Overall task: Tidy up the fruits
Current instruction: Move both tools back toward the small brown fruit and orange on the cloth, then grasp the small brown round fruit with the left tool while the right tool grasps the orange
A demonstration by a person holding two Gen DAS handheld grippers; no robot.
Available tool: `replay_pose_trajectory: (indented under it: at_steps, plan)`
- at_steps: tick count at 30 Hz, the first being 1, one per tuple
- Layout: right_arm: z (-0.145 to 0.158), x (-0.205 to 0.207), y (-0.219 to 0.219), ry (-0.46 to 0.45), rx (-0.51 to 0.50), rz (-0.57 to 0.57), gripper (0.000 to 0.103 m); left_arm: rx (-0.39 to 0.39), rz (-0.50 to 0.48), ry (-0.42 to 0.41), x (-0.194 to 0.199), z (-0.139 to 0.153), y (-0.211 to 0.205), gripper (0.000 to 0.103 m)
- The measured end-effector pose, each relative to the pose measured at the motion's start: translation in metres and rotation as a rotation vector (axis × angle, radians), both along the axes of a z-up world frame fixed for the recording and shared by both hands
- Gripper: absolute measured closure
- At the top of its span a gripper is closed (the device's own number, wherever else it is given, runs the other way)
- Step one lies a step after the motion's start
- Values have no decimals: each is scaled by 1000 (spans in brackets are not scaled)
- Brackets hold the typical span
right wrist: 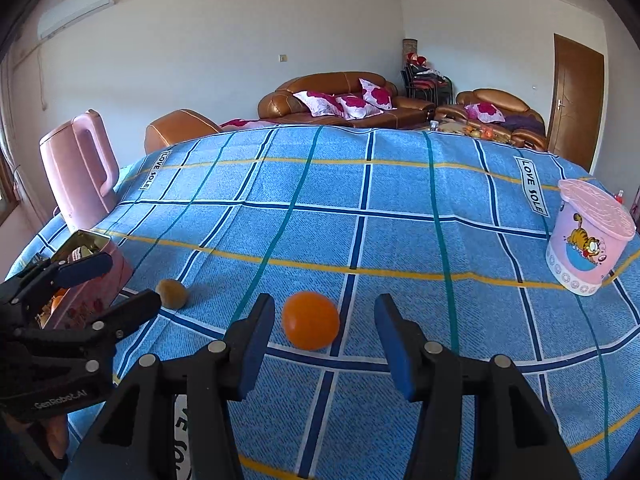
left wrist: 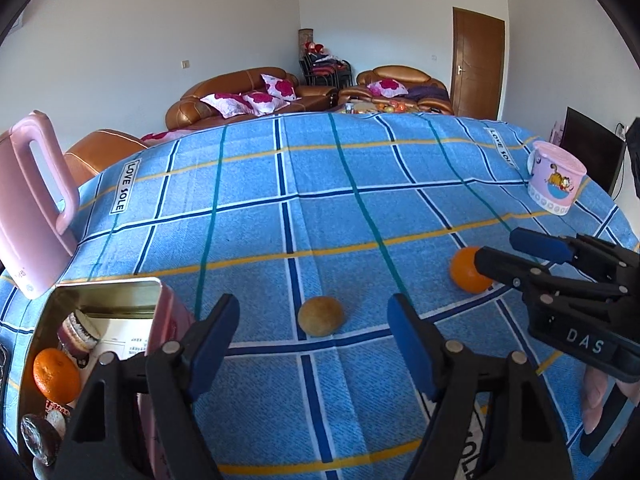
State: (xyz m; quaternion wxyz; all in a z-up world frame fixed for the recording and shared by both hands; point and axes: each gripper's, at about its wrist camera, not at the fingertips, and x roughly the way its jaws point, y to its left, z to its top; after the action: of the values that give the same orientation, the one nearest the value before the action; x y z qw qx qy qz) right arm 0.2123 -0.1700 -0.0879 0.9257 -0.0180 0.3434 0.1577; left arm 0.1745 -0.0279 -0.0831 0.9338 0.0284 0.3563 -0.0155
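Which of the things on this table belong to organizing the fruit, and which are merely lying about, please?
Part of the job:
- loose orange
- brown fruit
- open tin already holding an orange
- left gripper, right gripper, both open

Just lying about:
- pink kettle
- lidded pink cartoon tub

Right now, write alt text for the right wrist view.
An orange lies on a blue plaid cloth just ahead of the open right gripper. To the left are a brown fruit, a tin and the left gripper; a pink tub stands far right.
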Motion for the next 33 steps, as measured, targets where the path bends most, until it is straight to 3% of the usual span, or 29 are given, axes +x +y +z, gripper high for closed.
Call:
replay_pose_trajectory:
  at_steps: [3,8,10,14,23,33]
  plan:
    - [-4,5,5,28,-8,13,49,-30,-15,52,10,-8,1,37]
    - [-11,12,15,70,-42,32,49,-70,-38,125,24,-17,0,45]
    - [-13,15,16,89,-42,38,50,-105,-28,156,30,-22,5,59]
    - [-19,22,17,137,-37,50,63,-142,-27,162,31,-23,9,72]
    - [-18,21,17,137,-20,65,66,-156,-46,136,26,-20,9,73]
    - [-9,11,17,67,-16,78,66,-145,-68,49,14,-5,8,73]
